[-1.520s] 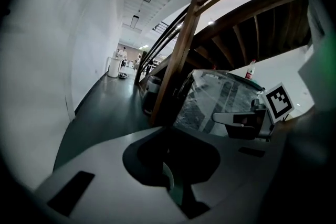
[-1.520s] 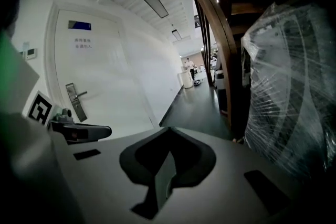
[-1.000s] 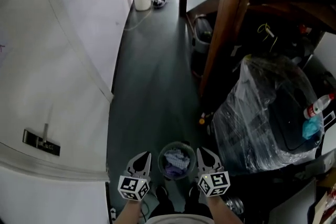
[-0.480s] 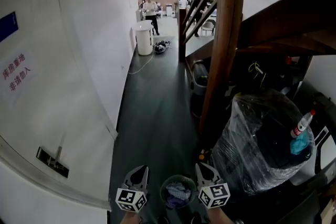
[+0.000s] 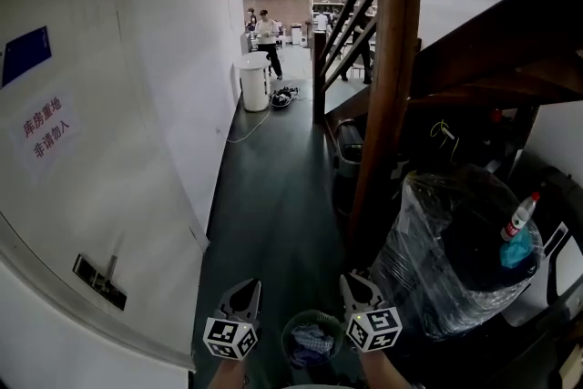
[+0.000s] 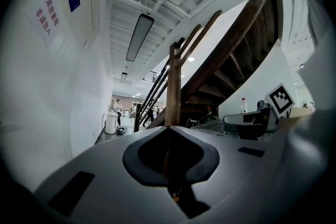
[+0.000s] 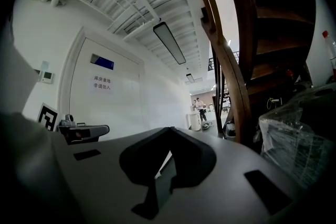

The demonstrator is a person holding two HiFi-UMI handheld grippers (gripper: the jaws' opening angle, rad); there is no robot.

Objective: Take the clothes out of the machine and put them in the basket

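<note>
A small round basket point(image 5: 312, 340) with pale clothes in it stands on the dark floor at the bottom of the head view. My left gripper point(image 5: 244, 290) hangs to its left and my right gripper point(image 5: 356, 284) to its right, both well above it and pointing level down the corridor. Both are shut with nothing between the jaws. In the left gripper view the jaws of the left gripper point(image 6: 168, 128) meet at the tips. The right gripper point(image 7: 169, 129) looks the same in its own view. No washing machine is clearly visible.
A white door point(image 5: 100, 159) with a sign fills the left side. A wooden stair post point(image 5: 387, 96) and a plastic-wrapped dark bulk point(image 5: 460, 250) with a bottle point(image 5: 516, 219) stand on the right. A white bin point(image 5: 256, 83) and people are far down the corridor.
Both grippers have risen side by side, still shut. The head view has tilted up to show the corridor, and the basket has slid toward the bottom edge.
</note>
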